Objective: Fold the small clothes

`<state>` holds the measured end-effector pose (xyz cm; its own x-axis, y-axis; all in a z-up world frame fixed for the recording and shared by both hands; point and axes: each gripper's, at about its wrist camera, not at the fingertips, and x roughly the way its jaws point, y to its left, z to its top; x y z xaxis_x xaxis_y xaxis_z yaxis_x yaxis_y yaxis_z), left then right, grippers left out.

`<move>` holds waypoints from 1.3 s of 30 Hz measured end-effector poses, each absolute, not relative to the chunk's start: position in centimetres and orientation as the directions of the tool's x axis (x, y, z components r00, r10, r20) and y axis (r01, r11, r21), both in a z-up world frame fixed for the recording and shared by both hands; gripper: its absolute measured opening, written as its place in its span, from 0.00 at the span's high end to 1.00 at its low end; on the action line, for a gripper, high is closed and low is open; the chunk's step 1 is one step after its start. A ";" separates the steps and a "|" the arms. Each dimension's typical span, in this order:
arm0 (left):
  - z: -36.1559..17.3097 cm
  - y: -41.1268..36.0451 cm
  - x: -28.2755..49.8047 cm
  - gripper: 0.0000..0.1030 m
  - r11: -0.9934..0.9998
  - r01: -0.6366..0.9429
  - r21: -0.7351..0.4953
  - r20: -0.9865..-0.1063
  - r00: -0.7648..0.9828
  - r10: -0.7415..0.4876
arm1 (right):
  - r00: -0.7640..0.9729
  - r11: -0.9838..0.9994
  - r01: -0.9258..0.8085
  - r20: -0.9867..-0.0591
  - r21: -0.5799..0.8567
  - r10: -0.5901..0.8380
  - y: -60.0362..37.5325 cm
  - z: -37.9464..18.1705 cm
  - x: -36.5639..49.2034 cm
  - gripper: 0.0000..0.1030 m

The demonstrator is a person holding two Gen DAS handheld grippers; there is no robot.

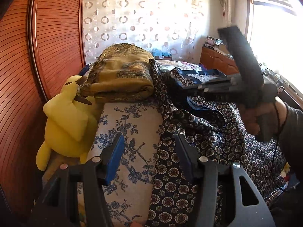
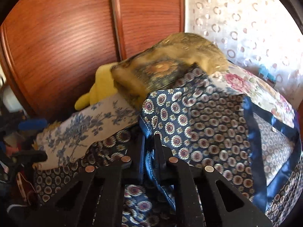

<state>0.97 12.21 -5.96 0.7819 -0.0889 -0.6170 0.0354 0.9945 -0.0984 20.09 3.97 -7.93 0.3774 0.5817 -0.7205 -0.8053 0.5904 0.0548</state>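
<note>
Clearly on a bed with a blue-flower sheet, beside a brown closet door. Draped over the bed's right side: the dark dotted shirt, one part lifted. Up near the bed's far left corner: a folded gold blanket and a yellow plush toy. Holding the shirt's shiny blue hem tight: right gripper, fingers squeezed on the cloth. Waiting low by the shirt's left edge: left gripper, fingers wide apart, holding nothing. Best now to pull the hem across slowly, keep it straight, match the edges, then press flat.
</note>
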 end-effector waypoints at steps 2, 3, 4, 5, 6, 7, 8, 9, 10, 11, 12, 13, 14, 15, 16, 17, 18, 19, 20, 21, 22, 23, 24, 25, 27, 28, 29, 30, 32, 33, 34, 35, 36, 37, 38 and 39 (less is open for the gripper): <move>-6.0 11.9 1.0 0.47 0.994 0.040 -0.101 -0.617 0.781 -0.094 | 0.409 0.615 -0.787 -0.702 0.051 0.582 3.0 -7.1 20.8 0.94; -6.0 11.7 1.1 0.47 0.994 0.044 -0.099 -0.618 0.781 -0.096 | 0.425 0.627 -0.778 -0.698 0.045 0.577 2.6 -6.8 21.2 0.94; -6.0 11.5 1.1 0.47 0.994 0.047 -0.097 -0.618 0.780 -0.097 | 0.440 0.640 -0.767 -0.696 0.038 0.568 2.3 -6.6 21.6 0.94; -6.0 11.3 1.1 0.47 0.994 0.049 -0.095 -0.618 0.780 -0.097 | 0.452 0.650 -0.759 -0.694 0.030 0.560 2.0 -6.4 21.9 0.94; -5.9 11.1 1.1 0.47 0.994 0.052 -0.092 -0.617 0.781 -0.098 | 0.475 0.669 -0.743 -0.690 0.018 0.546 1.5 -6.2 22.4 0.94; -5.8 10.9 1.1 0.47 0.995 0.055 -0.089 -0.615 0.782 -0.098 | 0.494 0.688 -0.725 -0.688 0.011 0.531 1.1 -6.1 22.9 0.94; -5.8 10.8 1.1 0.47 0.994 0.058 -0.088 -0.614 0.783 -0.100 | 0.511 0.707 -0.707 -0.687 0.006 0.517 0.6 -6.0 23.5 0.94; -5.6 10.6 1.1 0.47 0.994 0.063 -0.087 -0.613 0.783 -0.103 | 0.522 0.721 -0.693 -0.686 0.004 0.506 0.3 -5.9 23.9 0.94; -5.6 10.5 1.1 0.47 0.994 0.065 -0.086 -0.612 0.784 -0.104 | 0.535 0.736 -0.677 -0.687 0.000 0.492 -0.1 -5.9 24.3 0.94; -5.5 10.4 1.1 0.47 0.994 0.066 -0.085 -0.612 0.784 -0.104 | 0.552 0.758 -0.652 -0.691 -0.008 0.467 -0.5 -5.9 24.9 0.94; -5.5 10.2 1.1 0.47 0.994 0.069 -0.084 -0.611 0.784 -0.106 | 0.575 0.788 -0.616 -0.693 -0.017 0.434 -1.2 -5.9 25.5 0.94; -5.4 10.1 1.2 0.47 0.994 0.072 -0.083 -0.611 0.785 -0.108 | 0.589 0.808 -0.589 -0.695 -0.019 0.413 -1.7 -5.9 25.9 0.89; -5.4 10.0 1.2 0.47 0.994 0.073 -0.083 -0.610 0.785 -0.109 | 0.598 0.827 -0.562 -0.696 -0.012 0.397 -2.3 -6.0 26.4 0.80; -5.4 9.9 1.2 0.47 0.994 0.074 -0.083 -0.611 0.784 -0.109 | 0.592 0.839 -0.544 -0.699 0.020 0.400 -3.1 -6.1 26.8 0.55; -5.4 9.8 1.3 0.47 0.994 0.073 -0.082 -0.612 0.783 -0.108 | 0.584 0.839 -0.542 -0.698 0.046 0.416 -3.6 -6.1 26.7 0.46; -5.4 9.7 1.4 0.47 0.994 0.074 -0.080 -0.614 0.782 -0.107 | 0.581 0.838 -0.543 -0.695 0.057 0.424 -4.0 -6.0 26.7 0.46; -5.5 9.5 1.5 0.47 0.994 0.074 -0.076 -0.616 0.781 -0.105 | 0.585 0.838 -0.543 -0.693 0.051 0.421 -4.3 -6.0 26.4 0.46; -5.5 9.4 1.6 0.47 0.995 0.074 -0.073 -0.618 0.779 -0.103 | 0.591 0.839 -0.542 -0.694 0.034 0.410 -4.3 -6.0 26.3 0.45; -5.5 9.3 1.7 0.47 0.995 0.073 -0.071 -0.620 0.778 -0.102 | 0.599 0.839 -0.544 -0.693 0.016 0.402 -4.4 -5.9 25.9 0.45; -5.5 9.1 1.7 0.47 0.995 0.074 -0.068 -0.621 0.777 -0.100 | 0.602 0.836 -0.549 -0.691 0.004 0.399 -4.7 -5.9 25.5 0.45; -5.5 8.9 1.7 0.47 0.995 0.077 -0.068 -0.620 0.778 -0.102 | 0.600 0.832 -0.555 -0.692 0.001 0.401 -4.9 -6.0 25.2 0.44; -5.5 8.8 1.8 0.47 0.995 0.079 -0.068 -0.620 0.777 -0.104 | 0.596 0.827 -0.562 -0.692 0.004 0.408 -5.2 -6.0 24.8 0.44; -5.5 8.6 1.8 0.47 0.994 0.083 -0.069 -0.621 0.777 -0.108 | 0.590 0.824 -0.567 -0.693 0.011 0.415 -5.7 -6.1 24.3 0.43; -5.5 8.4 1.9 0.47 0.994 0.086 -0.068 -0.621 0.776 -0.110 | 0.585 0.822 -0.569 -0.694 0.018 0.420 -6.3 -6.3 23.8 0.40; -5.6 8.1 2.1 0.47 0.994 0.093 -0.065 -0.625 0.773 -0.113 | 0.583 0.822 -0.569 -0.696 0.019 0.419 -7.3 -6.5 22.8 0.35; -5.6 7.8 2.3 0.47 0.993 0.096 -0.064 -0.627 0.770 -0.115 | 0.584 0.823 -0.568 -0.698 0.014 0.415 -7.6 -6.7 22.4 0.32; -5.7 7.6 2.5 0.47 0.993 0.101 -0.062 -0.629 0.769 -0.117 | 0.586 0.824 -0.566 -0.701 0.004 0.406 -8.0 -6.9 21.9 0.32; -5.7 7.4 2.6 0.47 0.993 0.105 -0.060 -0.630 0.767 -0.119 | 0.590 0.826 -0.564 -0.705 -0.009 0.395 -8.6 -7.1 21.5 0.31; -5.7 6.9 3.0 0.47 0.992 0.113 -0.056 -0.632 0.765 -0.123 | 0.588 0.830 -0.557 -0.716 -0.022 0.376 -9.6 -7.5 21.1 0.30; -5.8 6.6 3.3 0.47 0.991 0.118 -0.058 -0.632 0.764 -0.128 | 0.588 0.835 -0.550 -0.723 -0.027 0.363 -10.2 -7.8 20.9 0.30; -5.8 6.4 3.6 0.47 0.990 0.124 -0.060 -0.635 0.761 -0.134 | 0.589 0.841 -0.540 -0.729 -0.034 0.349 -10.9 -8.1 20.7 0.30; -5.9 6.1 3.9 0.47 0.990 0.128 -0.061 -0.638 0.758 -0.137 | 0.590 0.844 -0.535 -0.732 -0.039 0.340 -11.3 -8.3 20.7 0.30; -6.0 5.9 4.2 0.47 0.990 0.131 -0.061 -0.639 0.756 -0.139 | 0.592 0.849 -0.527 -0.737 -0.048 0.326 -12.0 -8.5 20.6 0.30; -6.0 5.6 4.6 0.47 0.989 0.136 -0.061 -0.643 0.752 -0.143 | 0.596 0.854 -0.517 -0.739 -0.054 0.314 -12.8 -8.6 20.5 0.30; -6.1 5.4 4.8 0.47 0.988 0.141 -0.061 -0.645 0.750 -0.147 | 0.600 0.860 -0.508 -0.738 -0.053 0.309 -13.5 -8.6 20.4 0.30; -6.1 5.0 5.4 0.47 0.987 0.150 -0.066 -0.651 0.743 -0.156 | 0.600 0.865 -0.500 -0.740 -0.050 0.304 -14.1 -8.7 20.3 0.30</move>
<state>5.37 5.03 -6.15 0.7431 -0.1562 -0.6507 0.1496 0.9865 -0.0660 20.25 -14.06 -8.71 0.6002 0.3042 -0.7398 -0.4998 0.8647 -0.0500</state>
